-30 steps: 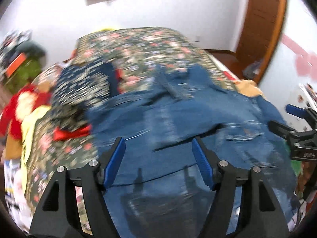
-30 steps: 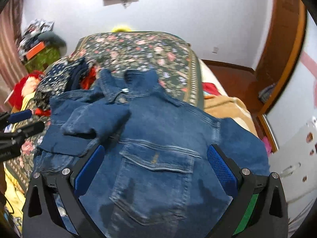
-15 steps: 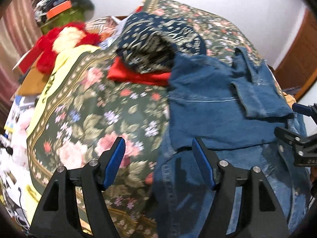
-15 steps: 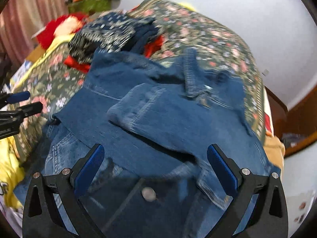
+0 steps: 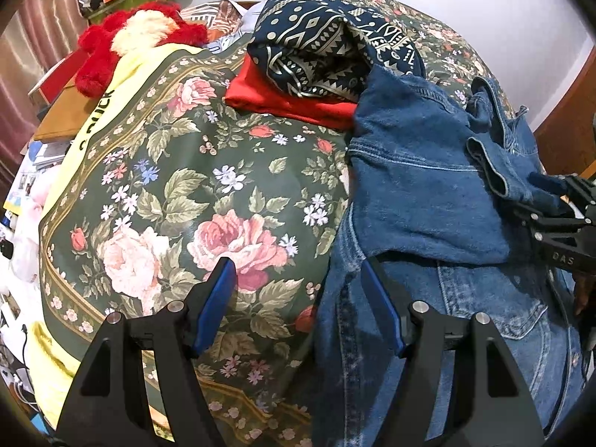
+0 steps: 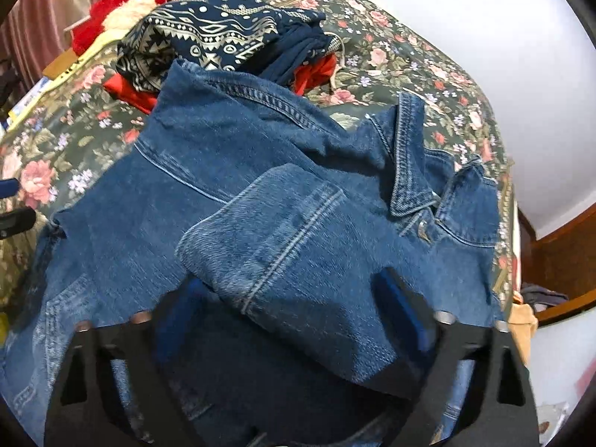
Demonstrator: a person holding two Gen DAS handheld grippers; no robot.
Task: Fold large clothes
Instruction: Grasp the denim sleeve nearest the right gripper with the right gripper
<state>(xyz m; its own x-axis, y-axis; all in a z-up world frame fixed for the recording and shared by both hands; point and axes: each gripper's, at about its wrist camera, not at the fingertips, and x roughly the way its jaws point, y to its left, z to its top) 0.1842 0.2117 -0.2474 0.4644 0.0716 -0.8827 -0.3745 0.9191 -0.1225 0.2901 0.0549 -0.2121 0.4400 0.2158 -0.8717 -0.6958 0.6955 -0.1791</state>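
Note:
A blue denim jacket (image 5: 428,193) lies spread on the bed, one sleeve folded across its chest (image 6: 283,231), collar (image 6: 406,171) towards the far side. My left gripper (image 5: 298,290) hangs open over the jacket's left edge. Its left finger is above the bedspread and its right finger above the denim hem. My right gripper (image 6: 287,298) is blurred. Its jaws are closing, the folded sleeve's cuff lies between them, and the pads stand clear of it. It also shows at the right edge of the left wrist view (image 5: 544,201), over the sleeve.
The floral bedspread (image 5: 186,186) covers the bed. A navy patterned cloth (image 5: 327,37) lies on a red garment (image 5: 283,100) just beyond the jacket. A red and white plush (image 5: 138,33) and a yellow cloth (image 5: 123,70) lie at far left. A wooden door frame (image 6: 558,253) stands right.
Both grippers swung left and dropped nearer the bed. The left one went from above the jacket's middle to its left edge. The right gripper's jaws have narrowed over the folded sleeve.

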